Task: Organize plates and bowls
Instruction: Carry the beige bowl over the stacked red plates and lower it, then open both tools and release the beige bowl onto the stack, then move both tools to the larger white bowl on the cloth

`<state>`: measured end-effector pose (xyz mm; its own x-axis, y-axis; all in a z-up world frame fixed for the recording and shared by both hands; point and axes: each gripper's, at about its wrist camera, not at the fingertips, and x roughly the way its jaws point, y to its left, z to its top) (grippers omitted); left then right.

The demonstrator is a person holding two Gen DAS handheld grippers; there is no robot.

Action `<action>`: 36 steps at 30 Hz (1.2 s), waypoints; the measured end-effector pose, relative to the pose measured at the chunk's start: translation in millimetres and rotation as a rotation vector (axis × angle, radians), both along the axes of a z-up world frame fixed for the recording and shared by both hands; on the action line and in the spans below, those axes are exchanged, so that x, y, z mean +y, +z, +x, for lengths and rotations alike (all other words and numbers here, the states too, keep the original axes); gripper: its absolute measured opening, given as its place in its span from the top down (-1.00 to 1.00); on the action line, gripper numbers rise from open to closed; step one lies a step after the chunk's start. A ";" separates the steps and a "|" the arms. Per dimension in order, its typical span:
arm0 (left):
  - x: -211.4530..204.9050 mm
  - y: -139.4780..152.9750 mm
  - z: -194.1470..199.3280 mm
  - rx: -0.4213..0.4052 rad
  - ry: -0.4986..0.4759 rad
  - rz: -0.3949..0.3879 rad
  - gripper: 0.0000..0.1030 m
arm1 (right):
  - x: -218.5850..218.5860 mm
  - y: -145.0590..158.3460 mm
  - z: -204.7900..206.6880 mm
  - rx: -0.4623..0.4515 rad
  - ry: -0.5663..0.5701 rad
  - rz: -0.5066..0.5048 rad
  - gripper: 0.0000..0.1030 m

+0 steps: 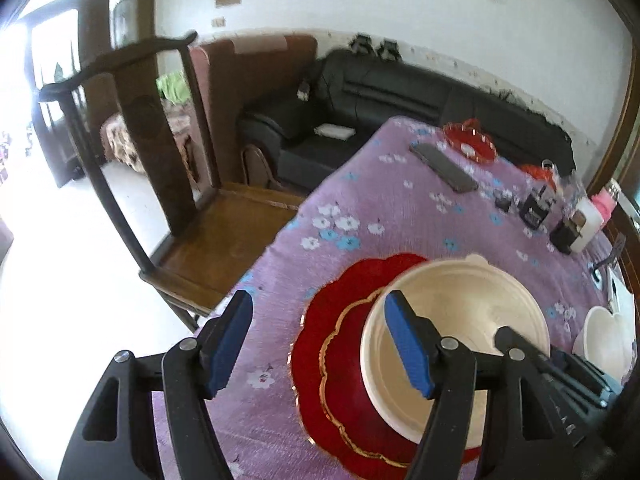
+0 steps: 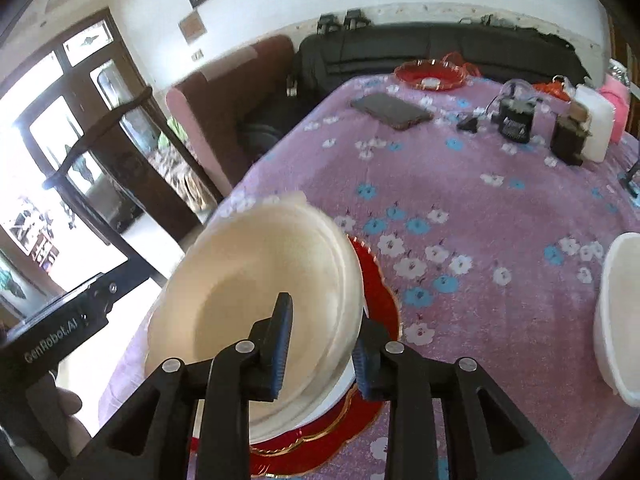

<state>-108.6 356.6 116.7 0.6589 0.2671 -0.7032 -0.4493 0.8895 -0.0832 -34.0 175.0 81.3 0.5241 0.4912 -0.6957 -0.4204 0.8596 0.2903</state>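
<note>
Bowl (image 1: 460, 312) on red plate (image 1: 332, 360); table edge (image 1: 264, 256) near.

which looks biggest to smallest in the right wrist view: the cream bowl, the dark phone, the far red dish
1. cream bowl, by far the largest, though it sits nearest the camera
2. and 3. far red dish and dark phone look about alike in that view, so no ranking between them

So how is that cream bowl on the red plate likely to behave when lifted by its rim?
The cream bowl looks thin-walled, so probably light and a bit flexible. Gripped at one rim edge, it may tilt. Its smooth surface could slip between the right gripper pads, and it may slide on the glossy red plate.
</note>
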 end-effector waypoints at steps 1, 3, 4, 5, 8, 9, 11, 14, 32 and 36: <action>-4.7 5.3 -7.5 -0.028 0.013 0.029 -0.33 | -3.9 6.0 -5.4 -0.024 -0.002 0.006 0.39; -15.8 15.0 -19.9 -0.069 0.030 0.097 -0.40 | -11.0 16.0 -15.3 -0.067 -0.007 0.016 0.32; -23.8 20.9 -26.4 -0.088 0.039 0.137 -0.43 | -14.9 20.4 -19.9 -0.087 -0.012 0.021 0.31; -30.8 25.9 -32.2 -0.108 0.042 0.165 -0.47 | -19.9 24.7 -25.4 -0.111 -0.023 0.029 0.26; -52.1 38.0 -44.6 -0.153 0.033 0.225 -0.65 | -32.9 29.6 -38.2 -0.167 -0.063 0.031 0.13; -59.4 40.9 -47.6 -0.163 0.023 0.242 -0.66 | -37.3 29.2 -41.0 -0.174 -0.072 0.026 0.12; -75.9 45.2 -51.0 -0.172 -0.008 0.280 -0.68 | -46.2 24.4 -44.2 -0.169 -0.085 0.029 0.12; -97.2 46.5 -56.6 -0.172 -0.048 0.323 -0.69 | -62.8 14.3 -49.1 -0.138 -0.109 0.054 0.12; -156.0 43.1 -65.5 -0.128 -0.166 0.289 -0.75 | -158.4 2.0 -78.0 -0.096 -0.248 0.158 0.12; -169.1 43.1 -68.4 -0.125 -0.183 0.303 -0.75 | -172.8 0.2 -82.4 -0.089 -0.272 0.172 0.12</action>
